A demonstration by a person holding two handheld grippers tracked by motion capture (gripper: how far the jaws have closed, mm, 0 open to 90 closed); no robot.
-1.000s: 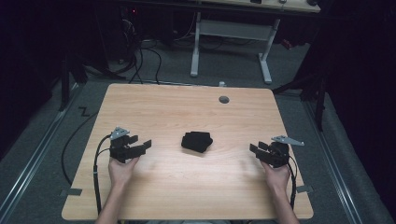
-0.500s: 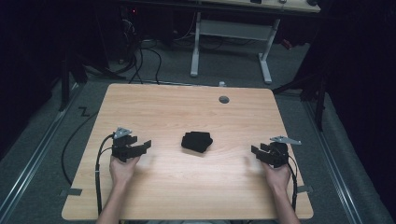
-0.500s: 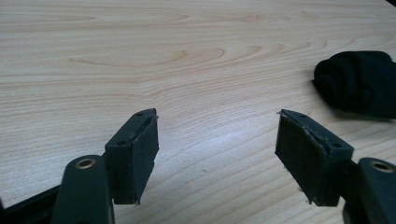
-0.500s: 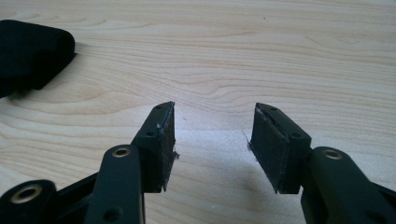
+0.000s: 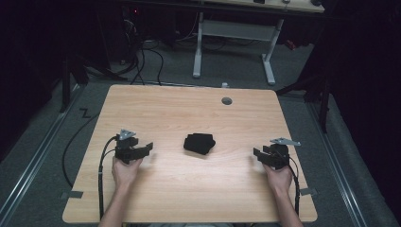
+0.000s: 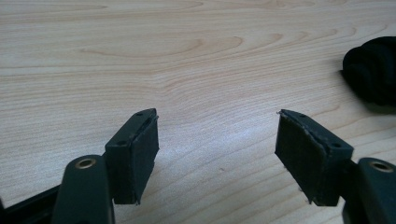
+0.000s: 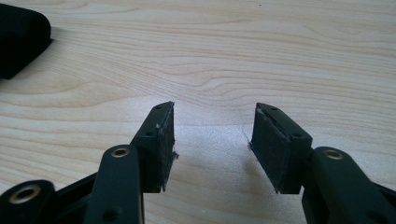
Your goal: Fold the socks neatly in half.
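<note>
Left claw [image 5: 147, 147] and right claw [image 5: 257, 153] both wide, empty; black cloth bundle [image 5: 199, 143] between them, apart from each.

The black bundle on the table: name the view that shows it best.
The high view: the whole black bundle lies mid-table, between both grippers, touching neither. The left gripper view catches only part at its right edge; the right gripper view shows a corner at top left.

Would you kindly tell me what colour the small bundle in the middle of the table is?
Black all over; the bundle shows best in the high view.
</note>
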